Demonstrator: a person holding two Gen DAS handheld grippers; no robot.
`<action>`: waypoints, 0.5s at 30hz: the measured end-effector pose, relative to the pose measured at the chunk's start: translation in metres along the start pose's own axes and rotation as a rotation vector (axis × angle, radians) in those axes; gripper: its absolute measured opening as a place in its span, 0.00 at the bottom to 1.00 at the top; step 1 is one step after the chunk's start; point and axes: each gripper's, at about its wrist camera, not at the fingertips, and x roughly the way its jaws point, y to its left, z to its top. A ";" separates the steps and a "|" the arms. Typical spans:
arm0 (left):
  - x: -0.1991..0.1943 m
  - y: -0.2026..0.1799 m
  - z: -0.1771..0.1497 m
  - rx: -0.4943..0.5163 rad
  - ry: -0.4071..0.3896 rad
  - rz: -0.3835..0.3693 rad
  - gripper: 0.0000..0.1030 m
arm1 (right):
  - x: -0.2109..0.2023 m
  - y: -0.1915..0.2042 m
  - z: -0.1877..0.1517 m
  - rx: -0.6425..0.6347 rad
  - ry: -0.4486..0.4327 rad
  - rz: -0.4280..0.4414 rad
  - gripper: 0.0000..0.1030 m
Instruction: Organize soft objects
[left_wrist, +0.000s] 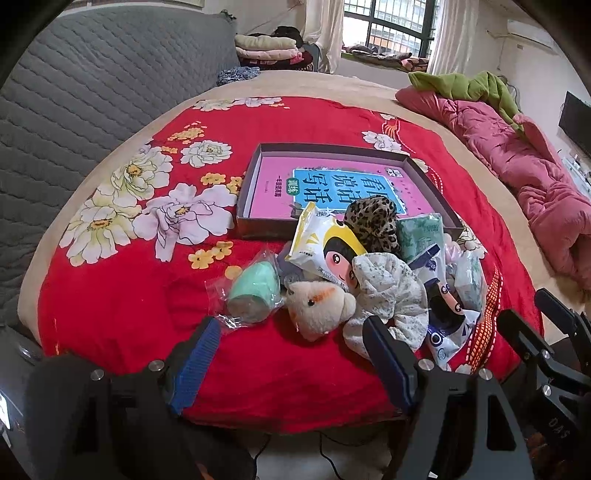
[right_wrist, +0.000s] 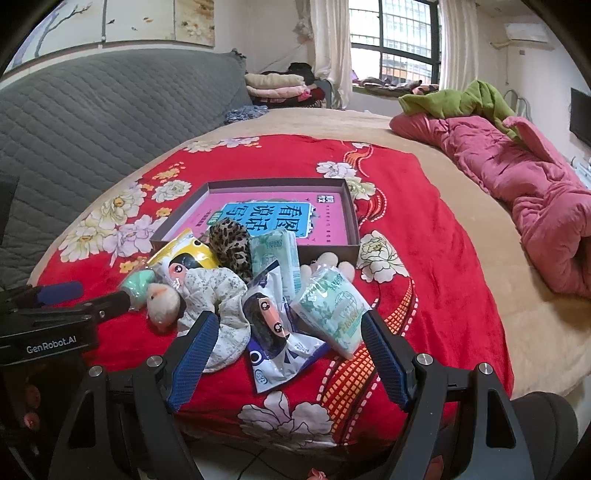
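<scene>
Left claw (left_wrist: 291, 334) open — plush toy (left_wrist: 319, 308) just beyond fingertips, untouched.

A pink quilt (right_wrist: 532, 206) lies beside the grey headboard's (left_wrist: 92, 92) bed.

Each tool (left_wrist: 291, 365) (right_wrist: 288, 356) is black, with ribbed blue finger pads (right_wrist: 192, 363), silver screws and white "GenRobot.AI" lettering.

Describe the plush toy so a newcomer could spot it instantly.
Start at the red floral blanket, then find the pile of soft things in front of the open box. At the pile's near left edge lies the plush toy, between a bagged mint-green sponge and a white floral scrunchie. It alone is cream and furry.
</scene>
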 end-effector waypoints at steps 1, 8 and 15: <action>0.000 0.000 0.000 0.000 -0.001 0.000 0.77 | 0.000 0.000 0.000 0.000 -0.001 0.001 0.78; 0.000 0.000 0.000 0.003 -0.002 0.005 0.77 | -0.002 0.001 0.000 -0.002 -0.009 0.003 0.78; -0.001 0.000 0.001 0.008 -0.007 0.007 0.77 | -0.002 0.002 0.001 -0.004 -0.015 0.002 0.78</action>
